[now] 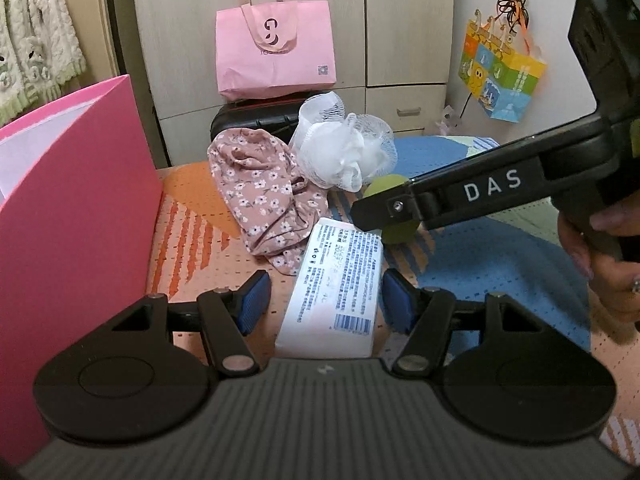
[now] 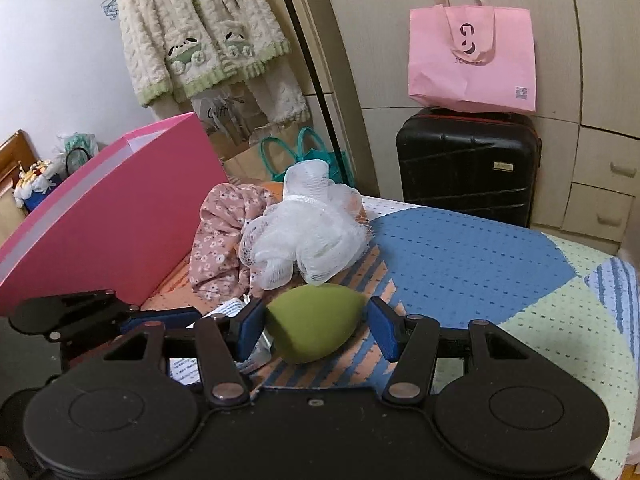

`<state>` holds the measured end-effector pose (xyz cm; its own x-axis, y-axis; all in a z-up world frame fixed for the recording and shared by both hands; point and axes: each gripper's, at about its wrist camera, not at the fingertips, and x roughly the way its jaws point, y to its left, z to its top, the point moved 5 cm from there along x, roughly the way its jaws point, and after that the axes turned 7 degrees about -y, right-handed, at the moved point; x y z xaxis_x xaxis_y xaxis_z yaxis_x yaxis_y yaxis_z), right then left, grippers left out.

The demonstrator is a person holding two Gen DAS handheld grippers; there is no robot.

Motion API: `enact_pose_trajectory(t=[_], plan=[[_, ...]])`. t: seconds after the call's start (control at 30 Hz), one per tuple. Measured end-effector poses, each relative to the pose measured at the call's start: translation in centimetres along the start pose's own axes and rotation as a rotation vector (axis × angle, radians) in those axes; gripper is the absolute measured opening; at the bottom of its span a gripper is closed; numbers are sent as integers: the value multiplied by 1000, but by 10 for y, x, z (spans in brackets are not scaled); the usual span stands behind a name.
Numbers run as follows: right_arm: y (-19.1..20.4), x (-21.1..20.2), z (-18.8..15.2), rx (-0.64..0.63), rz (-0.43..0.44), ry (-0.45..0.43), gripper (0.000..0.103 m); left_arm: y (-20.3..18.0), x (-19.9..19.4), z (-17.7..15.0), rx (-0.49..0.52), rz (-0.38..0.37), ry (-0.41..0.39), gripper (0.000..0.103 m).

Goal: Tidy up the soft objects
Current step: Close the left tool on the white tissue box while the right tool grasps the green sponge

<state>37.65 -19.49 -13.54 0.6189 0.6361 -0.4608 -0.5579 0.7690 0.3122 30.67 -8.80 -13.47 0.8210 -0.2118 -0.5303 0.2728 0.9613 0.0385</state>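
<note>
A white tissue pack (image 1: pixel 332 292) lies on the bed between the open fingers of my left gripper (image 1: pixel 326 300). A green egg-shaped sponge (image 2: pixel 314 322) lies between the open fingers of my right gripper (image 2: pixel 316 326); the left pad is close to it, the right pad apart. The sponge (image 1: pixel 386 188) shows in the left wrist view behind the right gripper's arm. A pink floral cloth (image 1: pixel 264 192) (image 2: pixel 224 240) and a white mesh bath puff (image 1: pixel 344 148) (image 2: pixel 308 236) lie further back. An open pink box (image 1: pixel 72 208) (image 2: pixel 116 208) stands at the left.
The bedspread (image 2: pixel 460 256) has blue, orange and green patches. A black suitcase (image 2: pixel 468 164) with a pink tote bag (image 2: pixel 472 56) on it stands by the wardrobe. A fluffy jacket (image 2: pixel 196 28) hangs on the wall.
</note>
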Motion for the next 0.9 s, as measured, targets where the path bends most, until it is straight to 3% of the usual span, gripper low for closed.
enact_pose_trajectory(t=[0.07, 0.3, 0.9], plan=[[3, -4, -1, -26, -11, -10, 55, -2, -2, 0, 13, -14, -4, 50], [11, -20, -10, -59, -78, -49, 53, -3, -4, -1, 8, -43, -10, 40], [23, -65, -43, 38, -196, -107, 53, -2, -37, -11, -47, -85, -22, 39]])
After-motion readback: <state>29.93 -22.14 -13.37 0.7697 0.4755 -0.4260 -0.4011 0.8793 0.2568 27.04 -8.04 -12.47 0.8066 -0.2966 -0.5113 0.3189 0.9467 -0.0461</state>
